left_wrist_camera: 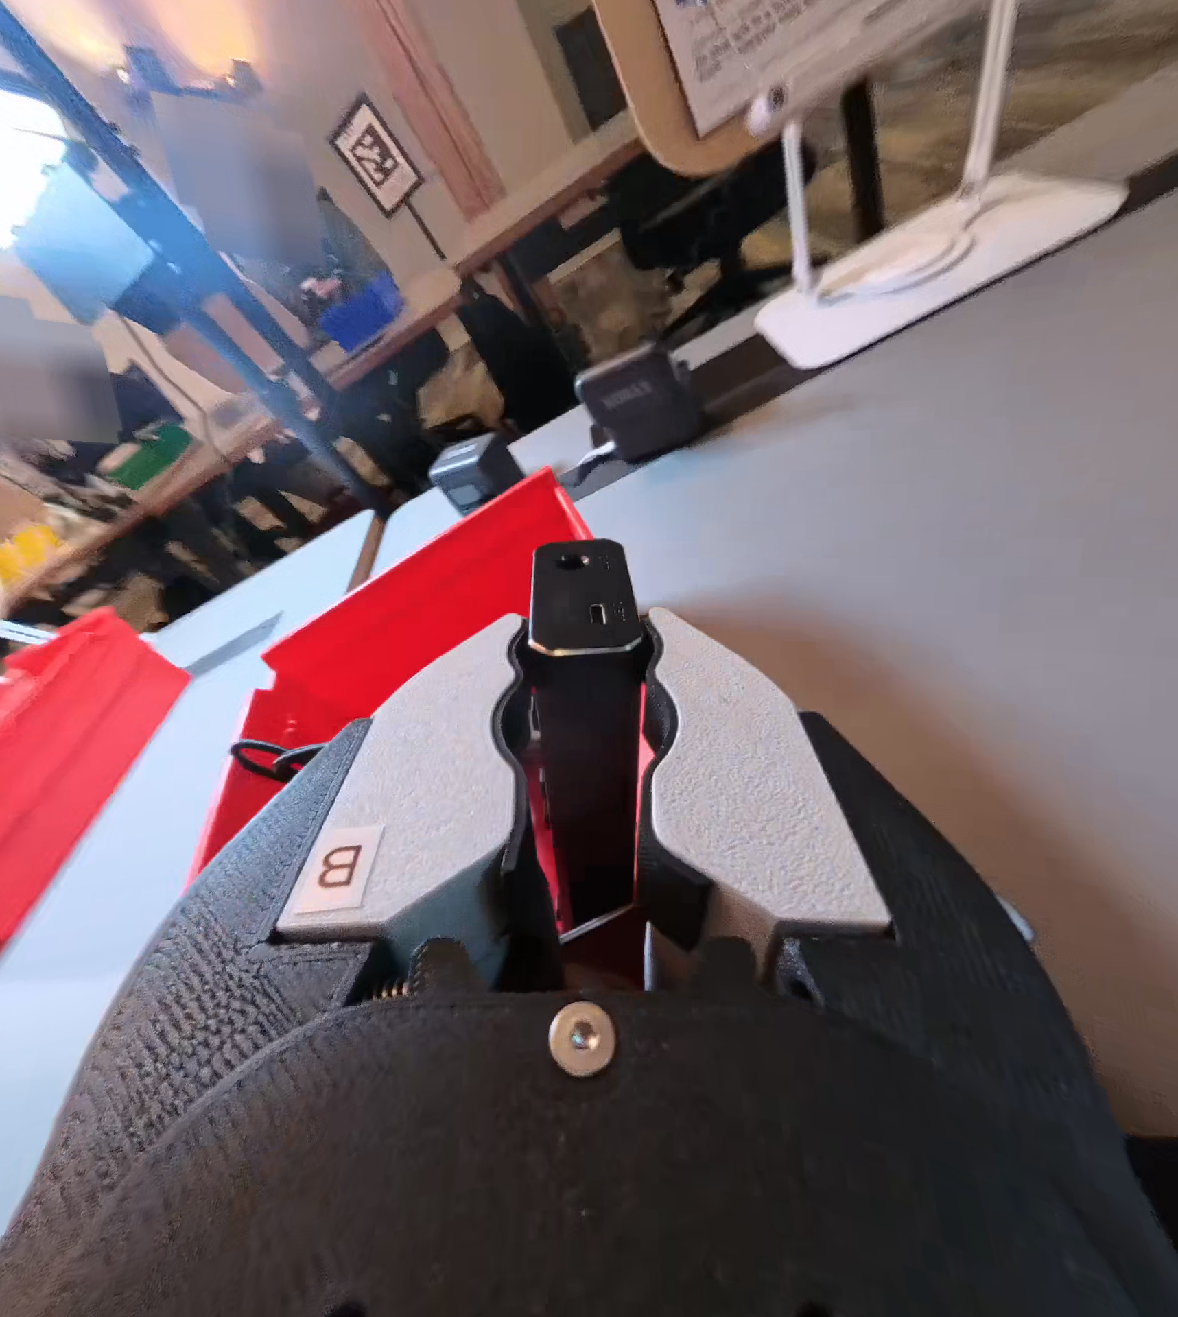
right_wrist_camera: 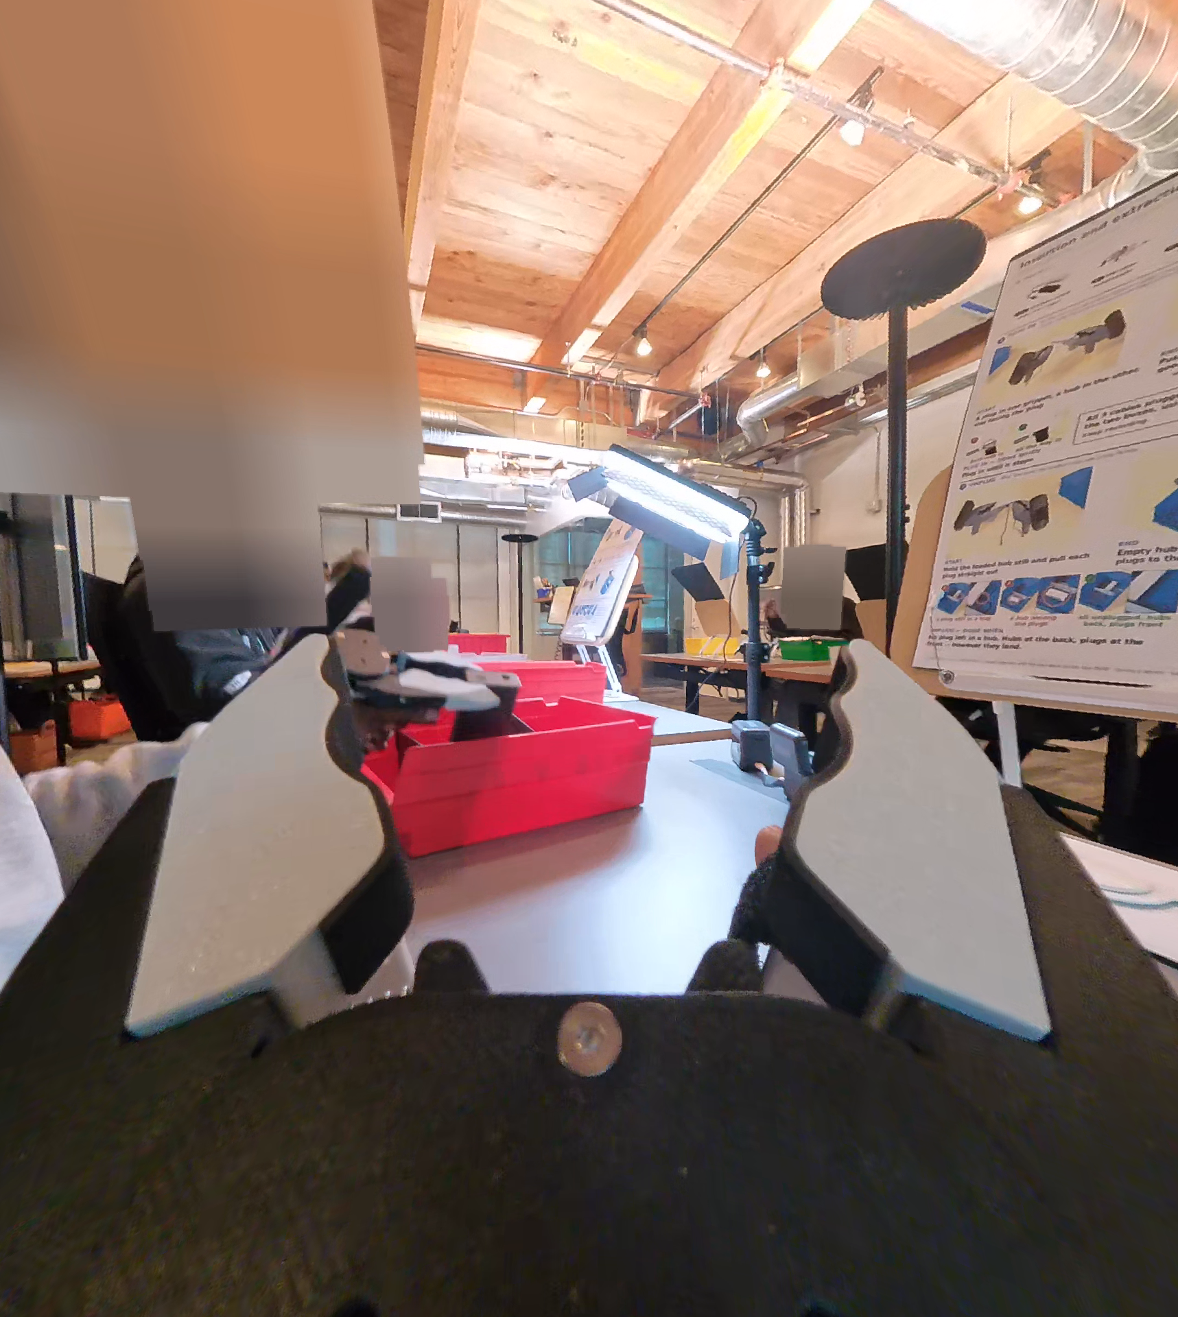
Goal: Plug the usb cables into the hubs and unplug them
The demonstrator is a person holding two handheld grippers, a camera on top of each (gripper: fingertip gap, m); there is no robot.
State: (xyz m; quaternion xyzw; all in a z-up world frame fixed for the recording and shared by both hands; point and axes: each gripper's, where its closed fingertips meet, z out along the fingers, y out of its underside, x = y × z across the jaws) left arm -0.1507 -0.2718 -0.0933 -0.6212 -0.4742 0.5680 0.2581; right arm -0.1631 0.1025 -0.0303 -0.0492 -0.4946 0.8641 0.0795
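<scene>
Left hand-held gripper (left_wrist_camera: 584,645): fingers closed tight on a black hub (left_wrist_camera: 582,606), held by its long flat sides, port end sticking out past the fingertips. Hub sits above the red bin (left_wrist_camera: 386,641) on the grey bench (left_wrist_camera: 928,570). A loop of black cable (left_wrist_camera: 265,757) lies in the bin.

Right hand-held gripper (right_wrist_camera: 589,684): fingers wide apart, nothing between them, pointing over the bench toward the bin.

Judgement: hub looks rigid, light, smooth-shelled, so it may slip or twist under push force; the present mid-body grip on the flat faces seems sound. Cable will be limp; take it by the stiff plug body just behind the metal tip, not by the cord.
</scene>
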